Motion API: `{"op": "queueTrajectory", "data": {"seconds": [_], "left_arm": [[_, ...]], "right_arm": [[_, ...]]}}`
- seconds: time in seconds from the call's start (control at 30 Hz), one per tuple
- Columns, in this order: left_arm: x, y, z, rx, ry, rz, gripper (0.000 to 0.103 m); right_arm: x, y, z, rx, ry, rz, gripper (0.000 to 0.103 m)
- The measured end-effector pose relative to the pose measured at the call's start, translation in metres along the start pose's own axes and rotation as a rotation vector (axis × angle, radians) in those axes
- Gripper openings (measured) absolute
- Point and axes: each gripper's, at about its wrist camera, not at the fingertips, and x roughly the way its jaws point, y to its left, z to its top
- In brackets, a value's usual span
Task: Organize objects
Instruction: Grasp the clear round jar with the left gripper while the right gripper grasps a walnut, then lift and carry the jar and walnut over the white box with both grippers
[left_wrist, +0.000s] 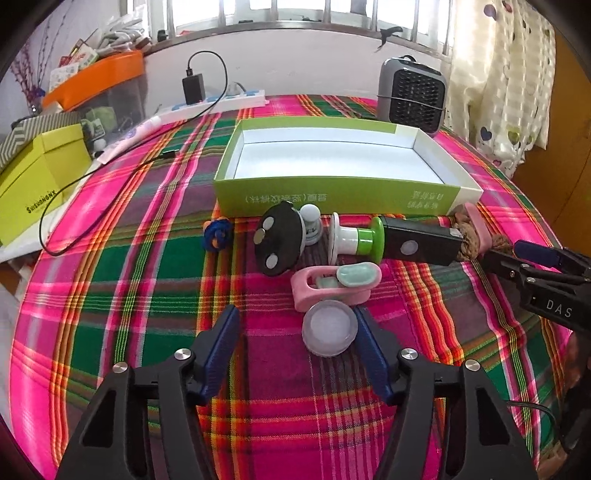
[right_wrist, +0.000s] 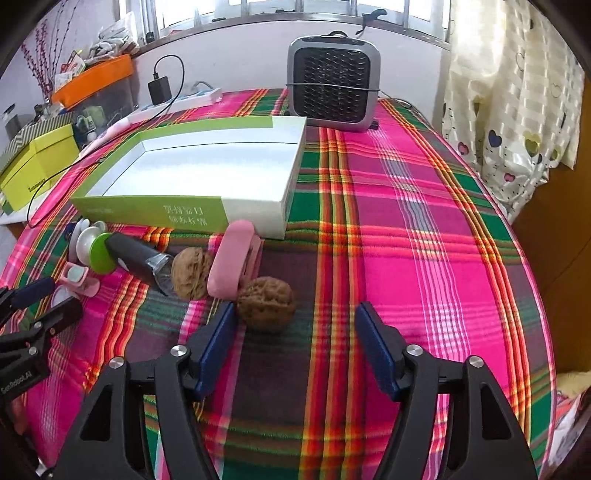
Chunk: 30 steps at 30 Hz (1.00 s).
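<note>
**Two pickups at once, tray waiting empty**

Left gripper (left_wrist: 295, 325) set low over the plaid cloth (left_wrist: 147, 280), jaws apart, with the round clear lid (left_wrist: 330, 328) lying flat between the blue fingers (left_wrist: 221, 350). Lid close against the right-hand pad, wide gap on the other side; no squeeze visible. Best to shift a little toward the lid's middle before closing, so as not to shove it sideways into the pink clip (left_wrist: 332, 286) just behind. Flat and thin, so likely to slip: go low, pinch the rim squarely.

Right gripper (right_wrist: 295, 321) likewise spread, nothing held. Near walnut (right_wrist: 266, 302) just ahead of the fingertips, nearer the left-hand finger, only partly inside the gap. Better to push forward and centre it first; round and hard, prone to rolling out of an off-centre pinch. Second walnut (right_wrist: 190, 271) and pink case (right_wrist: 231, 258) close behind, so a gentle approach needed.

Green tray (left_wrist: 332, 195) empty, straight beyond the row of small things: the probable destination.
</note>
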Motion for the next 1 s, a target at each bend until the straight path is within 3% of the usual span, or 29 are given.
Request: {"op": "queueTrajectory", "data": {"seconds": [0.3, 0.57, 1.0], "left_arm": [[0.0003, -0.0049, 0.0025, 0.02, -0.004, 0.004, 0.046], [-0.0009, -0.0067, 0.0031, 0.025, -0.005, -0.014, 0.025], [-0.0024, -0.0058, 0.0023, 0.023, -0.012, -0.033, 0.025]], "right_arm": [[0.0001, -0.0005, 0.0026, -0.015, -0.008, 0.017, 0.048], [-0.0015, 0.001, 0.002, -0.023, -0.014, 0.023, 0.032], [-0.0045, 0.0022, -0.0017, -0.013, -0.018, 0.039, 0.032]]}}
